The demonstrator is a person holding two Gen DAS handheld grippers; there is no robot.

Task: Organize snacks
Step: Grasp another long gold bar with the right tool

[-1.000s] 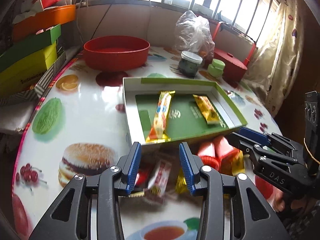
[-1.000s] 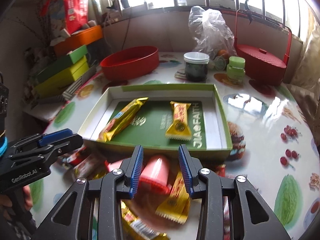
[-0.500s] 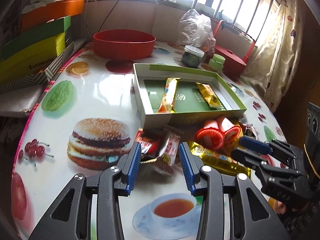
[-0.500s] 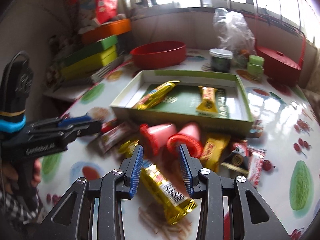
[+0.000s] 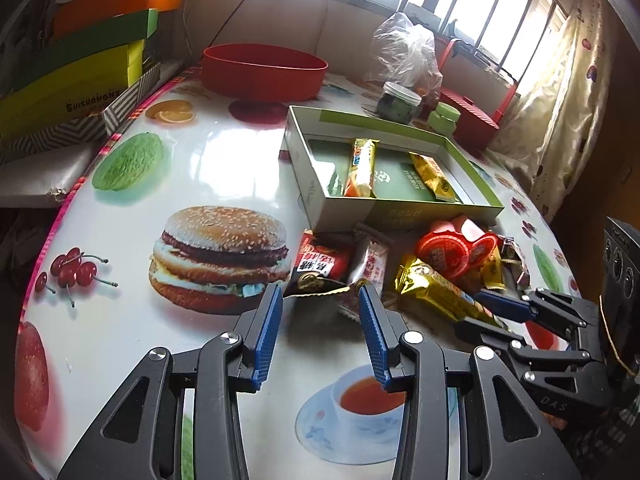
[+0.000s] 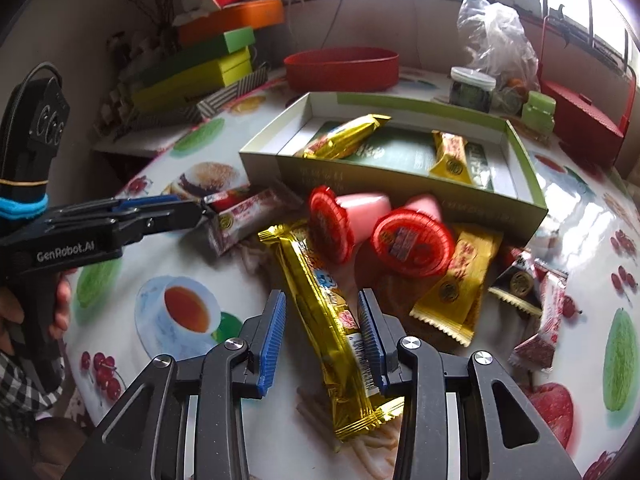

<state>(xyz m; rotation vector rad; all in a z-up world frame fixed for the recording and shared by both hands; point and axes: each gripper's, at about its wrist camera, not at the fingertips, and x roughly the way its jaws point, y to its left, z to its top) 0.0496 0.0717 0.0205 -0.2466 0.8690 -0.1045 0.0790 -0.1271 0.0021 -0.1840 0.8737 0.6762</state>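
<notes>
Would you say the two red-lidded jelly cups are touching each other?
Cannot tell. In the right wrist view the left jelly cup and right jelly cup overlap, but contact isn't plainly visible.

The left black plastic gripper (image 5: 320, 336) has blue ridged pads and shiny round screws. The right black plastic gripper (image 6: 322, 332) matches it. Behind the left one is a checked sleeve (image 6: 24, 372).

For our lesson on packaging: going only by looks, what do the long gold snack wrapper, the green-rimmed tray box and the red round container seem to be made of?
Long gold snack wrapper: probably metallised plastic film; mirror-like shine, creases, crimped ends.
Green-rimmed tray box: looks like printed cardboard; thin flat walls, sharp folded corners, matte surface.
Red round container: likely moulded plastic; smooth, even colour, soft sheen. Lacquered wood or metal cannot be ruled out.
</notes>
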